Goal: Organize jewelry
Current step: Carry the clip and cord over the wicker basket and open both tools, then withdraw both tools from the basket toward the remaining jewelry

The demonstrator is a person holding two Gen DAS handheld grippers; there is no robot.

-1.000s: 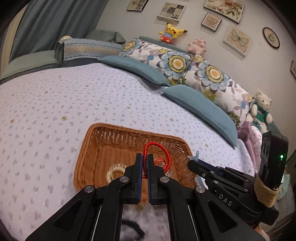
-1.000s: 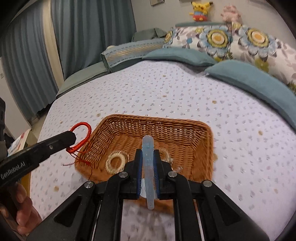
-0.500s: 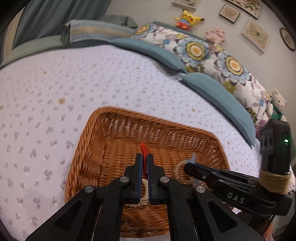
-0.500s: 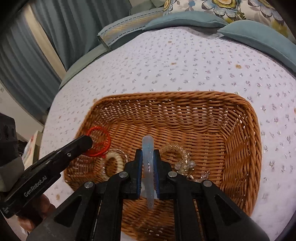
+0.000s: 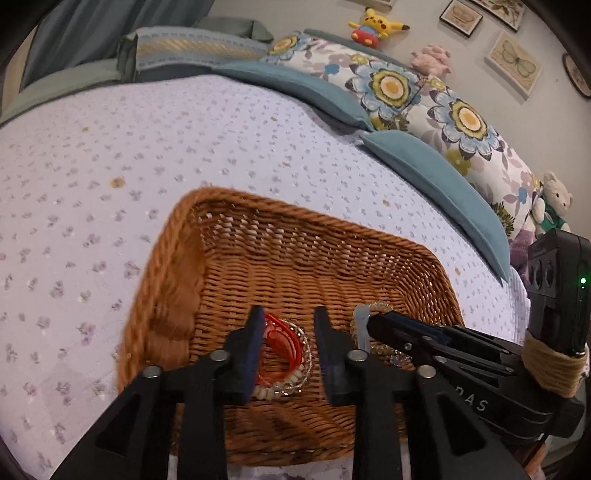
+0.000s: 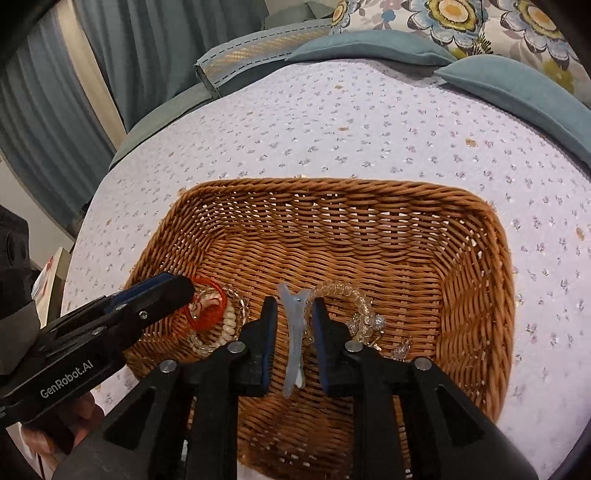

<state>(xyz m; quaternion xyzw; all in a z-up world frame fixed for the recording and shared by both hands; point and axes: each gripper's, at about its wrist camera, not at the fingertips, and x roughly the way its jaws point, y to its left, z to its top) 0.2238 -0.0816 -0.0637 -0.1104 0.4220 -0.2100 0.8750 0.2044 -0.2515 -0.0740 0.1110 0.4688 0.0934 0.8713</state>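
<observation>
Translucent hair clip [image 6: 293,338] lies lengthwise between the right gripper's [image 6: 293,317] parted fingers, forked end forward; left gripper [image 5: 289,334] likewise spread.

The bed [image 5: 229,147] carries a pale lilac floral-print cover. Two teal cushions [image 5: 303,86] lie along its far edge, backed by large flower-patterned pillows [image 5: 424,96]. A yellow plush toy [image 5: 373,26] and a pink one [image 5: 432,59] sit above these. Framed butterfly prints [image 5: 513,62] hang on the wall. Blue-grey curtains [image 6: 122,48] hang beside the bed.
</observation>
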